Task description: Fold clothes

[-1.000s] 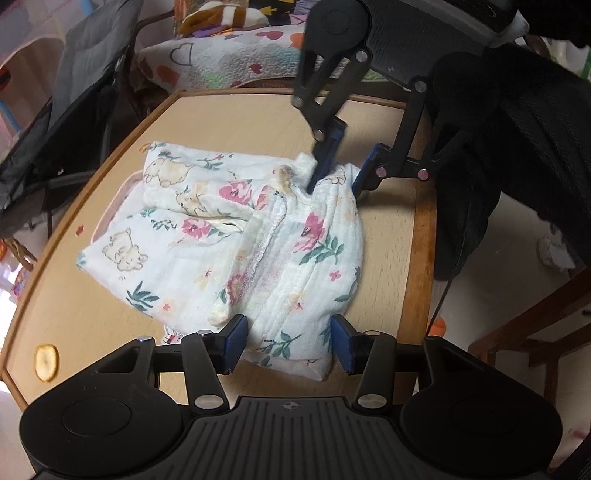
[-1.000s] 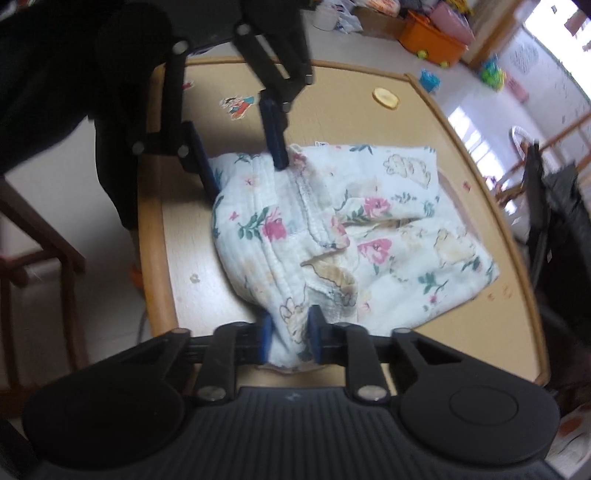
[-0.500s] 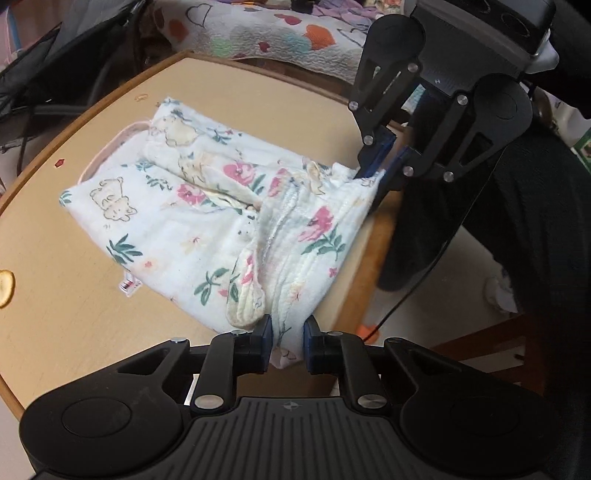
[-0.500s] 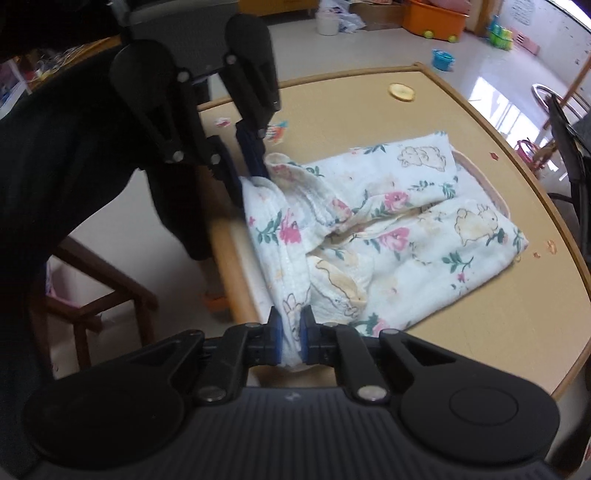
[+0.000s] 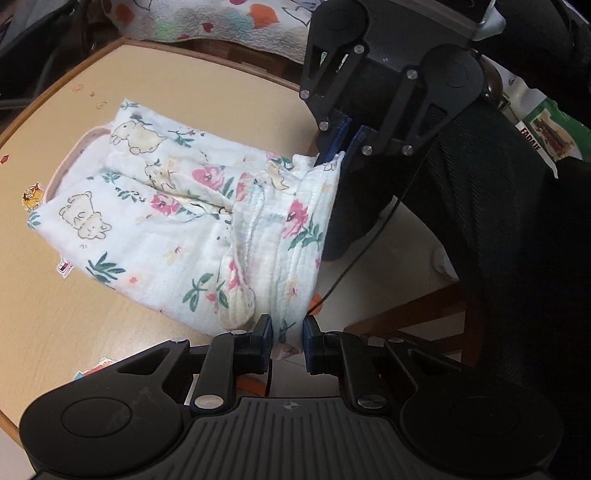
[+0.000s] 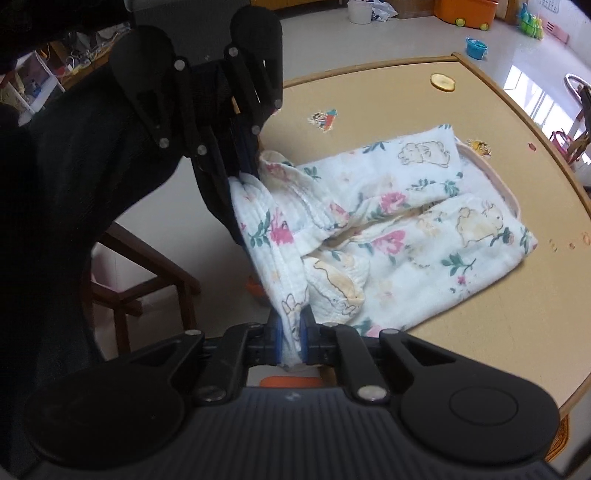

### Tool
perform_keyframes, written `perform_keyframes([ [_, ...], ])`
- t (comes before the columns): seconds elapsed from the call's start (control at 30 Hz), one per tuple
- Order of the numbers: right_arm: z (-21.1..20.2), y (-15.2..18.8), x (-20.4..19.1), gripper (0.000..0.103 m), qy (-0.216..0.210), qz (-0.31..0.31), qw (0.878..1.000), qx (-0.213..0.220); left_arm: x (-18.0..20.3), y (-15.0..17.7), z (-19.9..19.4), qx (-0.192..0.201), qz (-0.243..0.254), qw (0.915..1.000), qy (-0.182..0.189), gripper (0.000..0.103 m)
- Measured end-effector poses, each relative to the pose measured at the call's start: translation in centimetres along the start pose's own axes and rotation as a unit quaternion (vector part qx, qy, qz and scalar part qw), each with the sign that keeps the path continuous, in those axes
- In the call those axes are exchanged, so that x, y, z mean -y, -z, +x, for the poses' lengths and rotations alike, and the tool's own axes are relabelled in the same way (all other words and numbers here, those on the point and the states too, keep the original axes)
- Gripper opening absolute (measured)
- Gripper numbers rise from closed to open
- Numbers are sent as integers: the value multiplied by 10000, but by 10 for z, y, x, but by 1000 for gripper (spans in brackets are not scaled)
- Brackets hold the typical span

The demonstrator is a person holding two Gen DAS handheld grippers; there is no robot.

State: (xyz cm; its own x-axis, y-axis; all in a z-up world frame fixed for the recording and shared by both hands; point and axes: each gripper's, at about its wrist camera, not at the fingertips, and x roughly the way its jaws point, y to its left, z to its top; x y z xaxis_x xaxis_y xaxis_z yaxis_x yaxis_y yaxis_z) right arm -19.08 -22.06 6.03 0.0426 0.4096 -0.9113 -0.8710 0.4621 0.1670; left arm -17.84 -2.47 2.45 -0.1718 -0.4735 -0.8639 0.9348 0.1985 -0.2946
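A white floral garment with bear prints (image 5: 177,221) lies partly folded on the round wooden table (image 5: 221,96). Its thick ribbed end is raised off the table's edge and stretched between my two grippers. In the left wrist view my left gripper (image 5: 287,334) is shut on one corner of that end, and my right gripper (image 5: 341,146) pinches the far corner. The right wrist view shows the same garment (image 6: 399,229) with my right gripper (image 6: 290,339) shut on its corner. There my left gripper (image 6: 240,171) holds the opposite corner.
Cartoon stickers (image 6: 324,119) and a yellow round piece (image 6: 443,82) sit on the table (image 6: 406,88). A wooden chair (image 6: 147,280) stands on the floor beside the table. The person's dark sleeve (image 5: 517,221) fills one side. A patterned quilt (image 5: 221,22) lies beyond the table.
My left gripper's jaws closed on the garment's corner. Both grippers tilted and lifted the ribbed end, which now hangs raised at the table's edge instead of lying flat.
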Motion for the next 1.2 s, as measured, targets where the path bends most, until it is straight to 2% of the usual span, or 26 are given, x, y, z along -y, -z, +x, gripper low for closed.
perform_keyframes([
  [0.23,2,-4,23,10,125,63,9999,30,-23,-10,-2,98,-120,9996,-254,18],
  [0.3,3,-3,27,11,115,96,9999,34,-27,-9,-3,144,-171,9995,-230,19],
  [0.37,4,-2,28,11,86,90,9999,30,-23,-12,-1,87,-155,9998,-125,25],
  [0.47,6,-2,23,11,13,-6,10000,-23,-14,-14,0,32,-75,10000,-13,25],
  [0.53,8,-1,19,11,-5,-46,10000,-57,-14,-15,-7,201,-62,9997,94,26],
  [0.6,10,1,18,11,-23,-44,10000,-84,-14,-19,-16,481,-79,9987,129,31],
  [0.67,12,3,20,11,-6,22,10000,-75,-11,-26,-20,753,-51,9971,20,36],
  [0.8,13,2,23,11,-22,110,9999,-59,8,-46,-15,1045,219,9940,-250,36],
  [0.9,13,1,24,11,-14,121,9999,-64,16,-60,8,933,384,9932,-588,36],
  [1.03,13,2,24,12,32,159,9999,-60,8,-66,42,582,168,9944,-868,36],
  [1.1,13,3,21,14,137,95,9999,-45,2,-66,46,666,-52,9936,-907,37],
  [1.2,10,5,13,20,404,-93,9991,-22,-13,-68,47,746,-540,9930,-747,37],
])
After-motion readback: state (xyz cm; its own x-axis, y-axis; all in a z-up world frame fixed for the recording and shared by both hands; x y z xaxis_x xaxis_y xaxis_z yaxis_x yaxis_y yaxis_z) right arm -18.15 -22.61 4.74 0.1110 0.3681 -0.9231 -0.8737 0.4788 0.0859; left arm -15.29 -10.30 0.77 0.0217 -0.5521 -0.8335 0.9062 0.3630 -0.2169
